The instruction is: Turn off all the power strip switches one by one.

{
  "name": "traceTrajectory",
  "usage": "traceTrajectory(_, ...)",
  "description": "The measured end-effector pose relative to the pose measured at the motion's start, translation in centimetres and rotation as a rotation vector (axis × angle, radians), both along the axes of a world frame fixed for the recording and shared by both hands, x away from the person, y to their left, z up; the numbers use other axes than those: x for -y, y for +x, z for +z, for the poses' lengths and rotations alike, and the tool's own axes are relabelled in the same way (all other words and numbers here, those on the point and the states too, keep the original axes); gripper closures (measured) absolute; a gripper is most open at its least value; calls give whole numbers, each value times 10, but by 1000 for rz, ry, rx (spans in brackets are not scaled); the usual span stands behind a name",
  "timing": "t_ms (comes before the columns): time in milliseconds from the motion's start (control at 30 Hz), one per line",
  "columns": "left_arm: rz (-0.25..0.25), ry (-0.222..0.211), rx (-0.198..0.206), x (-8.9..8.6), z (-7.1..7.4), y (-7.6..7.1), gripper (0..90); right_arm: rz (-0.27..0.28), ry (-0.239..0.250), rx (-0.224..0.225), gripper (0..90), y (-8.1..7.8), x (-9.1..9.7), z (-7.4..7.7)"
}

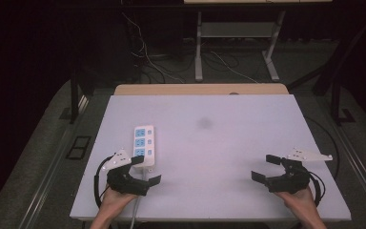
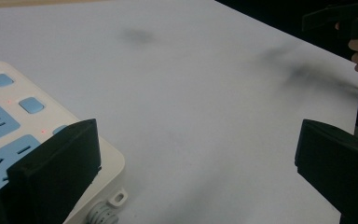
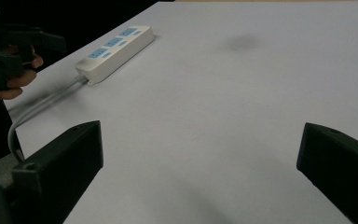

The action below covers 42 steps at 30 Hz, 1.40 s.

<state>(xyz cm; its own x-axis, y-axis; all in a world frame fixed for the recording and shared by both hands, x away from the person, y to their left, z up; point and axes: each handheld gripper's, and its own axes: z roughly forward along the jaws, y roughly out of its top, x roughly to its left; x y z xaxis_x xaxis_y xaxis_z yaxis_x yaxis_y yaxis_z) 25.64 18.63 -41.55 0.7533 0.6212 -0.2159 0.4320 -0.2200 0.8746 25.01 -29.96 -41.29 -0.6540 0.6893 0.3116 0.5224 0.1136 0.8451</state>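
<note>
Long white plastic power strip (image 1: pixel 143 145) w/ blue sockets lies flat by left gripper (image 1: pixel 145 171), jaws wide; right gripper (image 1: pixel 266 168) wide too. Right gripper view shows its grey cord (image 3: pixel 37 110).

Smooth white plastic power strip (image 1: pixel 143 145) on a matt table (image 1: pixel 228 143).

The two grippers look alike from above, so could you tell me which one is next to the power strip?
The left gripper: its open jaws reach the power strip, while the right gripper hovers far across the table.
</note>
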Motion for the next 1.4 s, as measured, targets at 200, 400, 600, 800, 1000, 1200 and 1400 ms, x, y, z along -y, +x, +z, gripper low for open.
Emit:
traceTrajectory(200,3,-3,1,-1,1,0,0,4,-6,-10,0,0,-2,-1)
traceTrajectory(400,2,0,-3,-1,2,-1,0,6,-6,-8,0,-2,-2,-1)
traceTrajectory(600,-6,-4,-16,-1,2,-1,0,4,-5,-9,0,-2,-1,-1)
traceTrajectory(800,-19,11,-23,1,3,-3,0,13,-9,-17,0,-2,-1,-1)
traceTrajectory(1000,-34,38,-37,3,6,-4,0,15,-16,-19,0,-2,-2,-1)
traceTrajectory(1200,-40,58,-45,3,9,-3,0,13,-22,-20,0,-2,-2,-1)
traceTrajectory(1400,-47,87,-55,2,13,-2,0,16,-39,-23,0,-3,-3,-1)
